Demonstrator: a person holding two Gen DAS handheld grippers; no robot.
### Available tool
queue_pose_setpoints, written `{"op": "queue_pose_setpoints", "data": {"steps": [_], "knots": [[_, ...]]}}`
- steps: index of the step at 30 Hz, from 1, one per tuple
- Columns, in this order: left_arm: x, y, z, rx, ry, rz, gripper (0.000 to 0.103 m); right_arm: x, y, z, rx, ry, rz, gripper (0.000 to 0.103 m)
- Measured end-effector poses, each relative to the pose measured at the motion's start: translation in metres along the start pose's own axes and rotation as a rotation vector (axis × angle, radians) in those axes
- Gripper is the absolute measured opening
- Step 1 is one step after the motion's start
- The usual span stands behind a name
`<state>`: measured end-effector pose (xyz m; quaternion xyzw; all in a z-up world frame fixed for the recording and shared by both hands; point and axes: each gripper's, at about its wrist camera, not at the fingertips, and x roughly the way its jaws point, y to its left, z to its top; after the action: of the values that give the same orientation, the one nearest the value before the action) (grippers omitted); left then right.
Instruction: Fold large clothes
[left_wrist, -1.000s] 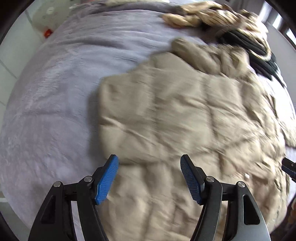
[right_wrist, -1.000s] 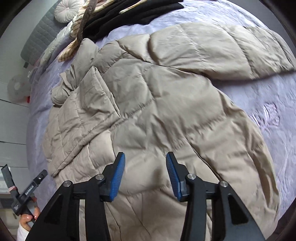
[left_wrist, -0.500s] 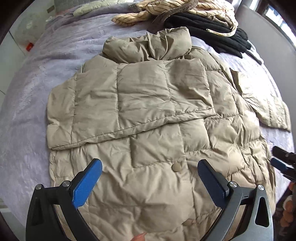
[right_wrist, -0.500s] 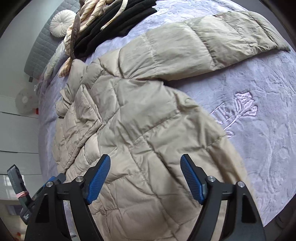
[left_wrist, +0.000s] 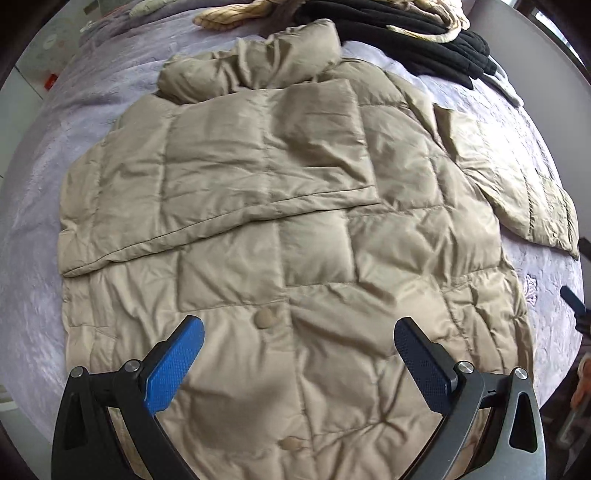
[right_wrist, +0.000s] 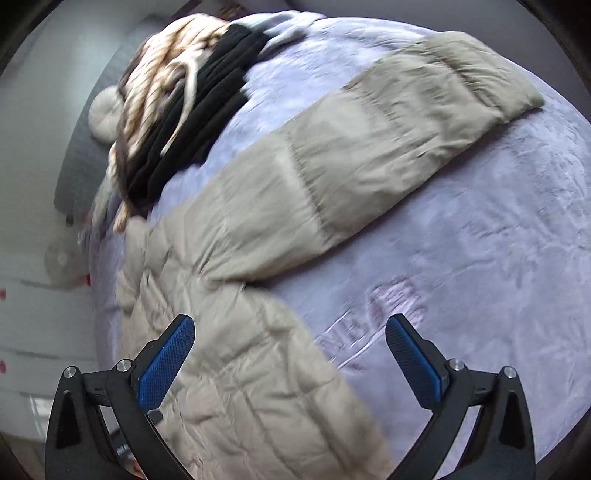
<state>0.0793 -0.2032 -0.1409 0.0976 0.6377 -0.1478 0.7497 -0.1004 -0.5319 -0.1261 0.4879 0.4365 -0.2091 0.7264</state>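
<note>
A beige quilted puffer jacket (left_wrist: 288, 206) lies flat on the lavender bed cover (left_wrist: 33, 177), collar toward the far end. One sleeve (left_wrist: 221, 184) is folded across its chest. The other sleeve (right_wrist: 369, 155) stretches out sideways over the cover. My left gripper (left_wrist: 299, 354) hangs open above the jacket's lower front, near a snap button (left_wrist: 265, 318), with nothing held. My right gripper (right_wrist: 290, 350) hovers over the jacket's side edge (right_wrist: 258, 369) and the bare cover. Its jaws are opening, and its pads grip nothing.
A pile of black and cream striped clothes (left_wrist: 406, 40) lies at the head of the bed beyond the collar, also visible as a blurred pile (right_wrist: 184, 110). A round cushion (right_wrist: 105, 114) leans on the grey headboard (right_wrist: 77, 166). Embossed lettering (right_wrist: 388, 306) marks the cover.
Both grippers have opened wide. The left one has slid sideways from the jacket's folded side to over its middle. The right one has swung toward the outstretched sleeve and bare cover.
</note>
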Motion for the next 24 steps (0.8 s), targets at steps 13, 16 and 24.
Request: {"op": "queue_pose_setpoints", "data": {"steps": [13, 16, 24], "knots": [[0.006, -0.034, 0.03, 0.034, -0.013, -0.008, 0.103, 0.047, -0.083, 0.089, 0.194, -0.047, 0.03, 0.103], [0.008, -0.034, 0.033, 0.028, -0.015, -0.005, 0.103, 0.059, -0.078, 0.093, 0.185, -0.058, 0.032, 0.103], [0.013, -0.016, 0.032, -0.027, -0.027, 0.003, 0.103, 0.065, -0.09, 0.129, 0.37, -0.107, 0.177, 0.102]]}}
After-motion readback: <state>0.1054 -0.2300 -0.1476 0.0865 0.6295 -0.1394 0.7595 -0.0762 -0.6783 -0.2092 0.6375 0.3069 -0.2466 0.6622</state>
